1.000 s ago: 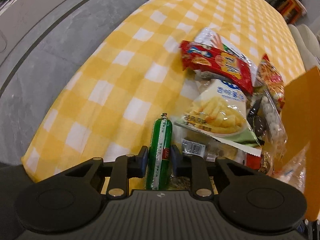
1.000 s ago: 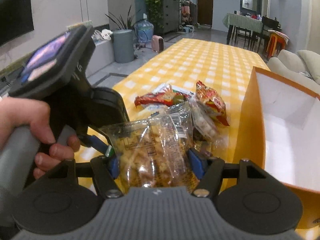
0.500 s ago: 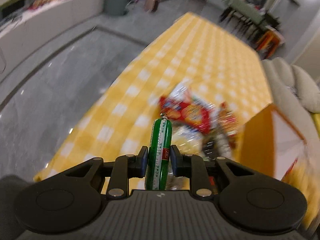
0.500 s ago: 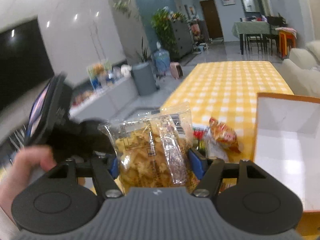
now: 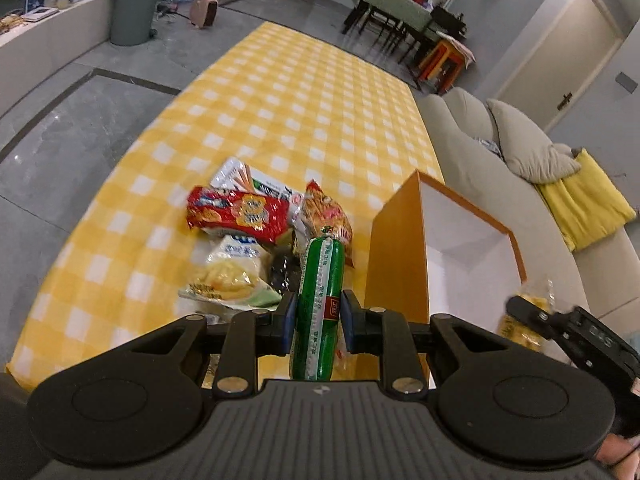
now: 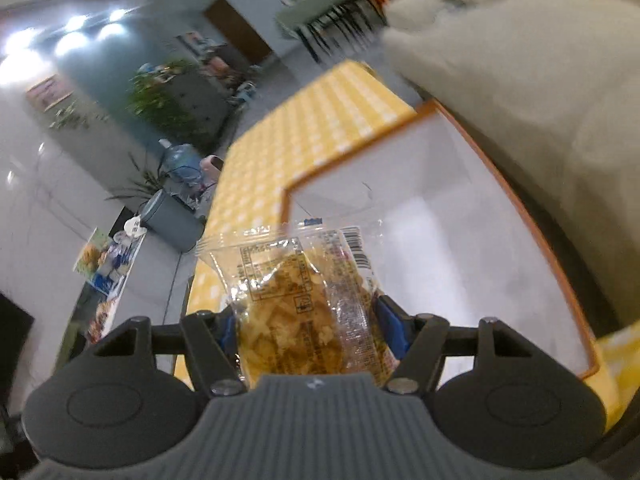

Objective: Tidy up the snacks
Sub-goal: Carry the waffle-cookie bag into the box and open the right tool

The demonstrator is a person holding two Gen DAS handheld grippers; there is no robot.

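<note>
A: Left wrist view: our left gripper pinches the green sausage tight, up above the snack pile. The orange box stands just right of the pile, open and white inside.

B: And our right gripper squeezes the clear bag of yellow snacks between its blue pads. The bag hangs right over the box. That picture is blurry, so we cannot read the bag.

A: So we think we are at the put-it-in-the-box step. Both hands are full.

B: Next we should let the bag go over the box, so it drops inside. Then we bring the sausage over too. We must hold it clear of the box wall.

A: The pile sits on a yellow checked cloth on a long table. Most of the cloth is bare.

B: Around us we see a gray floor, a beige sofa, a green bin, and plants.
</note>
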